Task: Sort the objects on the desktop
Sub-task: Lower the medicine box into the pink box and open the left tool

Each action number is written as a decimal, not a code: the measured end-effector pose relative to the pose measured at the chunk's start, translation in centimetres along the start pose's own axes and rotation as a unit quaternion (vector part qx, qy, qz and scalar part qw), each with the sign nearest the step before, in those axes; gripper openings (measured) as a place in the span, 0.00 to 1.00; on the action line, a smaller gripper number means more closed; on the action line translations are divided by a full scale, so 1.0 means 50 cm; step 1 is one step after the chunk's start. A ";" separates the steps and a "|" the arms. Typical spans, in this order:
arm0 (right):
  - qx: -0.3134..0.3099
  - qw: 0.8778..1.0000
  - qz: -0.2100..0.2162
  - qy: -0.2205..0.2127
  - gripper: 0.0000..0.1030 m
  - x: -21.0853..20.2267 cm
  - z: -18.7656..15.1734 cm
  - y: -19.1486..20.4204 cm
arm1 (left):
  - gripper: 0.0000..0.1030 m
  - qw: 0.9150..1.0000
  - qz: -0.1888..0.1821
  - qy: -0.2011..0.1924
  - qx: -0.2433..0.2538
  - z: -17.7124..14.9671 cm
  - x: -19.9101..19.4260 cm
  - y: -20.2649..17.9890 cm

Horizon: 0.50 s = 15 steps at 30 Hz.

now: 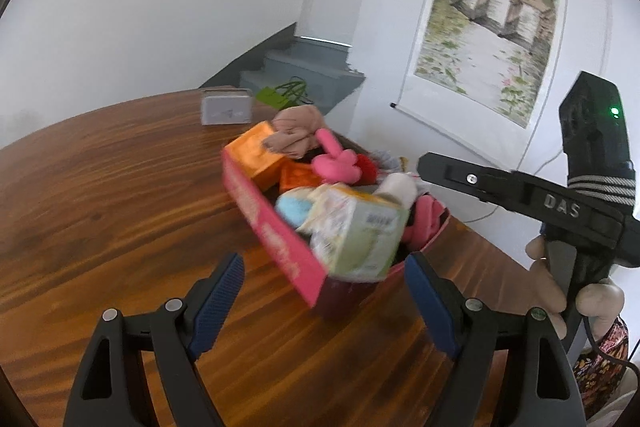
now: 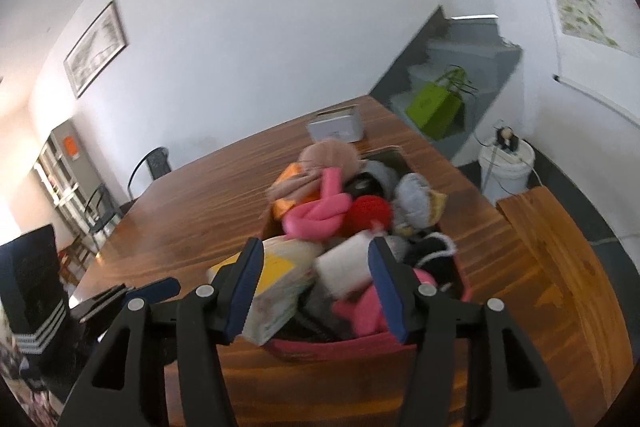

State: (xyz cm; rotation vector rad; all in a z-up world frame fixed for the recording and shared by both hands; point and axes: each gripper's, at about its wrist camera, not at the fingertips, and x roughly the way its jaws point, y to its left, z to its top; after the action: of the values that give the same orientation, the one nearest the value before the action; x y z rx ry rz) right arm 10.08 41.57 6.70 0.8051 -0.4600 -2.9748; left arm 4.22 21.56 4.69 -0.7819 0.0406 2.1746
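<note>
Left gripper [image 1: 324, 293], jaws apart and empty, frames pink box [image 1: 276, 239] at centre; bare table [image 1: 100, 187] spreads leftward. Right gripper [image 2: 316, 287], jaws parted and empty, hovers above box contents.

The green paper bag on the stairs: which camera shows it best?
The right wrist view shows it best: the green paper bag stands whole on a step, dark handles visible. In the left wrist view the bag is mostly hidden behind the table edge; only its top shows.
</note>
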 end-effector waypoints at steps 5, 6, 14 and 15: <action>-0.057 0.998 0.007 0.010 0.60 0.016 -0.021 0.064 | 0.81 0.999 0.032 -0.002 -0.005 -0.015 -0.015 0.023; -0.068 0.998 0.001 0.013 0.60 0.023 -0.025 0.074 | 0.81 0.999 0.037 -0.002 -0.005 -0.017 -0.015 0.026; -0.092 0.993 -0.072 0.022 0.69 0.073 -0.036 0.083 | 0.81 0.999 0.044 -0.005 0.022 -0.036 -0.022 0.016; -0.096 0.992 -0.078 0.021 0.71 0.076 -0.035 0.084 | 0.81 0.999 0.039 -0.003 0.019 -0.038 -0.021 0.017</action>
State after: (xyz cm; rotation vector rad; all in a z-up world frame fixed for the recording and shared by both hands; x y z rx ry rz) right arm 7.47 36.70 4.61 0.9195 -0.1114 -3.0739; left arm 5.11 19.74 3.52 -0.7624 0.1115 2.2441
